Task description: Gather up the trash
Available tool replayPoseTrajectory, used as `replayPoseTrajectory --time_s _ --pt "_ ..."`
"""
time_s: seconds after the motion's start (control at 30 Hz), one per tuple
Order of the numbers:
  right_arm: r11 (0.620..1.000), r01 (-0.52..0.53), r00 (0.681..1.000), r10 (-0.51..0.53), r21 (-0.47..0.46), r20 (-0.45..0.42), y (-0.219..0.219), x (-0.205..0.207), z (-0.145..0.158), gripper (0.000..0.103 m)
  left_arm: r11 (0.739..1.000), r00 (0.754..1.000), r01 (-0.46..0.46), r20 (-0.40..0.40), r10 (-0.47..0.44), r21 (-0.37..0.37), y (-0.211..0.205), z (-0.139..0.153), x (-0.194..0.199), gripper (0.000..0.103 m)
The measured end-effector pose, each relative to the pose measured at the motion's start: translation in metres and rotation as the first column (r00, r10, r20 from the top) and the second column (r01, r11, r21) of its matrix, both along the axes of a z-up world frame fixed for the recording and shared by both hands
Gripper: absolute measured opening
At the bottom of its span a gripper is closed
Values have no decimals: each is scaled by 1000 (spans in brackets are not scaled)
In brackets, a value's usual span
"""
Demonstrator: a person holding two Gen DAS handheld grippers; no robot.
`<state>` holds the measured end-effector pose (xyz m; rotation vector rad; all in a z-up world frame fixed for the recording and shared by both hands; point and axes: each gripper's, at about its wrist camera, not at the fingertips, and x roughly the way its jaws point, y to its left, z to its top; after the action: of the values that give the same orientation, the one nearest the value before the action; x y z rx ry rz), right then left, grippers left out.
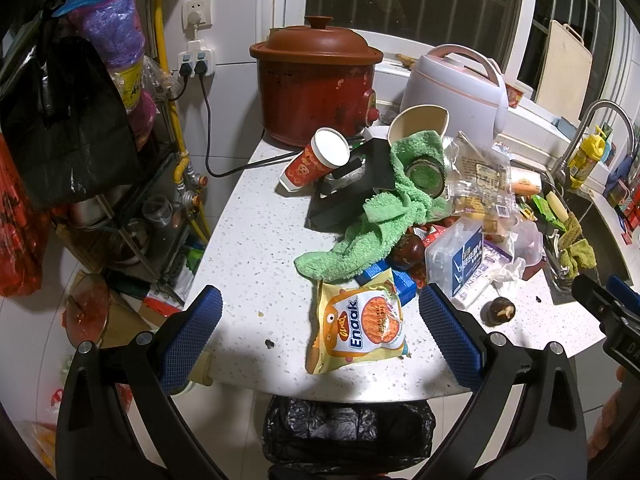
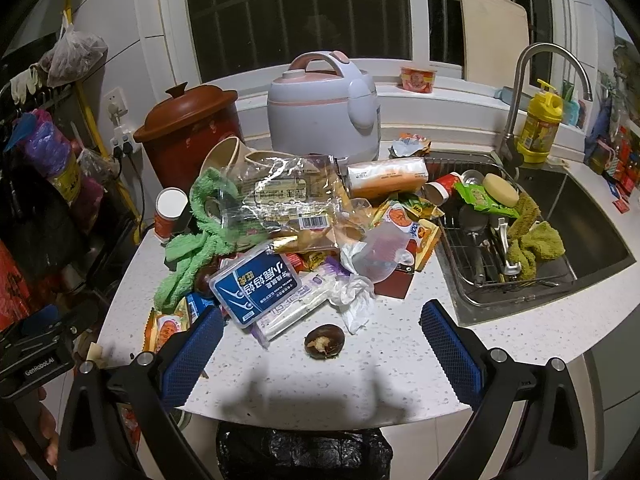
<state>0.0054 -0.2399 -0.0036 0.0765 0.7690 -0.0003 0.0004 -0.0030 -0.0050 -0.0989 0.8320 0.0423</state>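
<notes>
Counting what is sitting on the counter

Two cookers [image 2: 188, 136] [image 2: 324, 112], two chestnuts [image 2: 324, 340] [image 1: 408, 250], one green towel [image 1: 384, 216], one bin [image 1: 348, 428].

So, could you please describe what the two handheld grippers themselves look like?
Both look alike: the left gripper and right gripper each have two black, angular plastic fingers with silver screw heads, tipped with blue pads of fine grid texture. The left gripper's body, visible from the right wrist view, carries white "GenRobot.AI" lettering. No cables or sleeves show.
</notes>
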Motion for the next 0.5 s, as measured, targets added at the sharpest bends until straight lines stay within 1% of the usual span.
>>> replayPoseTrajectory --time_s 0.33,0.5 --pt "1000 -6 1000 6 -1 -2 3 1 -2 98 1000 1000 -2 4 2 2 2 -4 -1 96" --pt "1000 -6 1000 6 1 -3 3 1 -2 98 1000 1000 -2 3 2 9 3 -1 3 96"
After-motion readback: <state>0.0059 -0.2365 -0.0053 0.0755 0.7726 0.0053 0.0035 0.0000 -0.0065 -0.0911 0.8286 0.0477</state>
